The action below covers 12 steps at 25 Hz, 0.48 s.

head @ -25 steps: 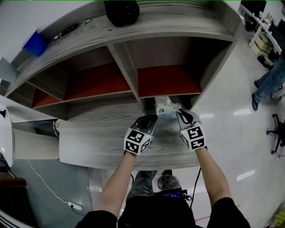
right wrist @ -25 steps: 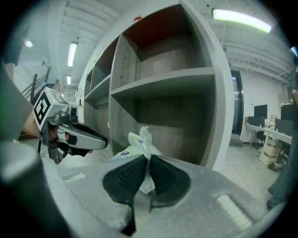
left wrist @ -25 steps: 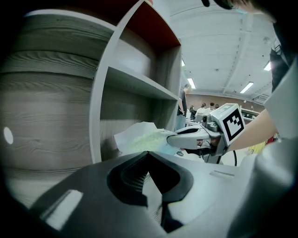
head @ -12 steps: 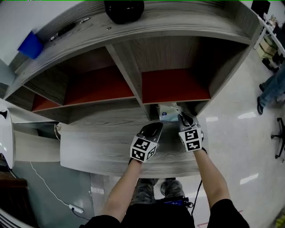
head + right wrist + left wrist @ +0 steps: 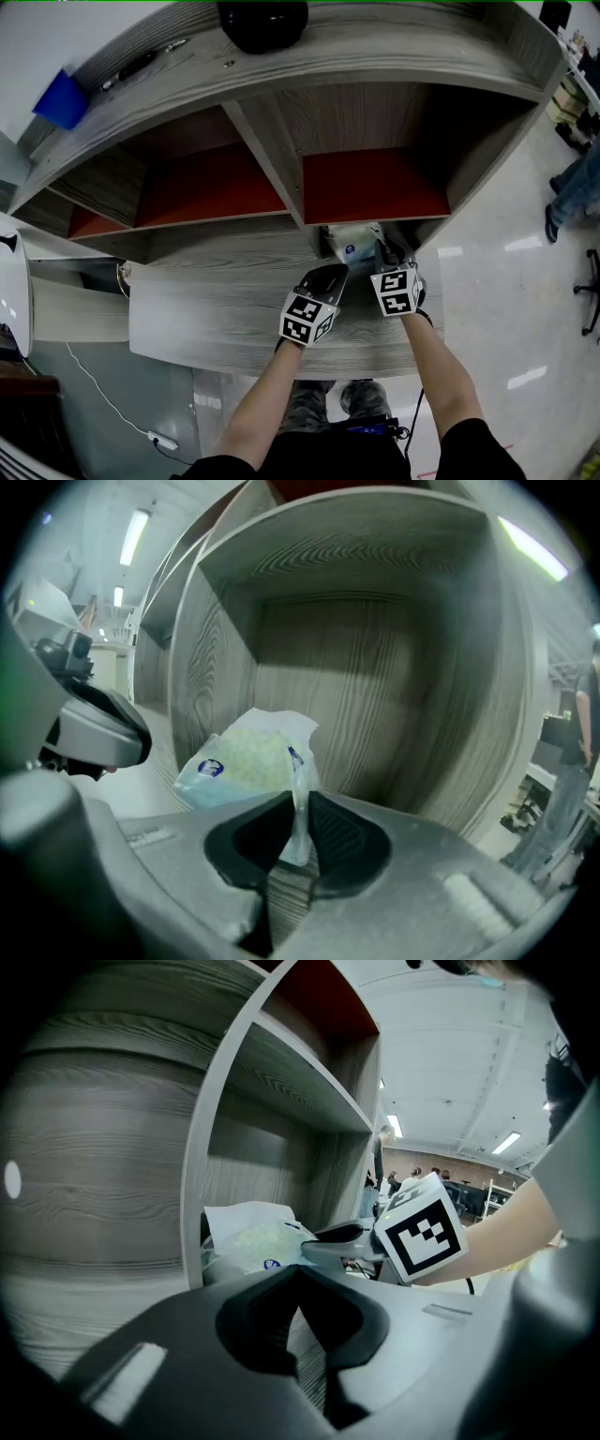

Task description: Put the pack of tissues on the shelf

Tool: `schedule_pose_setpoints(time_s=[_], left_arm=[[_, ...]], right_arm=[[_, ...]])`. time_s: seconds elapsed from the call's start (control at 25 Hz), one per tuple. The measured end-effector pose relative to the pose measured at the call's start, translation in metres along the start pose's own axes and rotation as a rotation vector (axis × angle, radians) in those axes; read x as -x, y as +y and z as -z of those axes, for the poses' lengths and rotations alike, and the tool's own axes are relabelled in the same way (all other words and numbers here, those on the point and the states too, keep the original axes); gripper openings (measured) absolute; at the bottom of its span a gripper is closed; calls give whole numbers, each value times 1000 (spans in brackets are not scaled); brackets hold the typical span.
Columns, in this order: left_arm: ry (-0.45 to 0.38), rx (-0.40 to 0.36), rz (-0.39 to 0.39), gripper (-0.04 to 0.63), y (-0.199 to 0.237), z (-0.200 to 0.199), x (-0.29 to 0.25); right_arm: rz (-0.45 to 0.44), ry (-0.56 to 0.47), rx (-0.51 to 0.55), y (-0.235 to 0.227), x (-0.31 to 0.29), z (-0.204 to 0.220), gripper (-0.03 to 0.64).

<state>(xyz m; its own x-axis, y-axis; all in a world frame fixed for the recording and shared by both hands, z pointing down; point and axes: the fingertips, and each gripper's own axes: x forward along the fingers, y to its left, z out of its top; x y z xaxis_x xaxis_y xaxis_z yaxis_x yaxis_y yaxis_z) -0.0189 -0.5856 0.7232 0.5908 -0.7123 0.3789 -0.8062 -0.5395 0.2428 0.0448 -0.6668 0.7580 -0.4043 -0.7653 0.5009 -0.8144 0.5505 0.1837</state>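
The pack of tissues [image 5: 354,246], a soft white and pale blue plastic pack, lies at the mouth of the lower right compartment of the grey wooden shelf [image 5: 225,300]. In the right gripper view the pack [image 5: 248,761] rests on the compartment floor. Its thin plastic flap stands between the jaws of my right gripper [image 5: 295,803], which are opening and no longer pinch it. My right gripper [image 5: 384,251] reaches into that compartment. My left gripper [image 5: 333,274] is beside it on the left, shut and empty [image 5: 300,1274], with the pack [image 5: 248,1241] just ahead of it.
The upper compartments have red back panels [image 5: 375,183]. On the shelf top sit a black object [image 5: 262,21], a blue box [image 5: 61,98] and pens [image 5: 141,61]. A person's legs [image 5: 572,187] and an office chair [image 5: 591,281] are on the floor at the right. A cable [image 5: 94,394] runs at lower left.
Both grippers have moved forward to the shelf and the pack has gone further into the lower right compartment. The left gripper has followed alongside.
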Motion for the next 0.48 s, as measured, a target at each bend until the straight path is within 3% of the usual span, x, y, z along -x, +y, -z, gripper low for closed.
schedule_pose_setpoints(time_s=[0.12,0.48], left_arm=[[2,5,-2,-9,1,0,-1],[21,8,-10,0,3,0,11]], right_arm=[[29,16,-4,-4,-7,-4,44],[-50,31,-67,-2,13,-7,91]])
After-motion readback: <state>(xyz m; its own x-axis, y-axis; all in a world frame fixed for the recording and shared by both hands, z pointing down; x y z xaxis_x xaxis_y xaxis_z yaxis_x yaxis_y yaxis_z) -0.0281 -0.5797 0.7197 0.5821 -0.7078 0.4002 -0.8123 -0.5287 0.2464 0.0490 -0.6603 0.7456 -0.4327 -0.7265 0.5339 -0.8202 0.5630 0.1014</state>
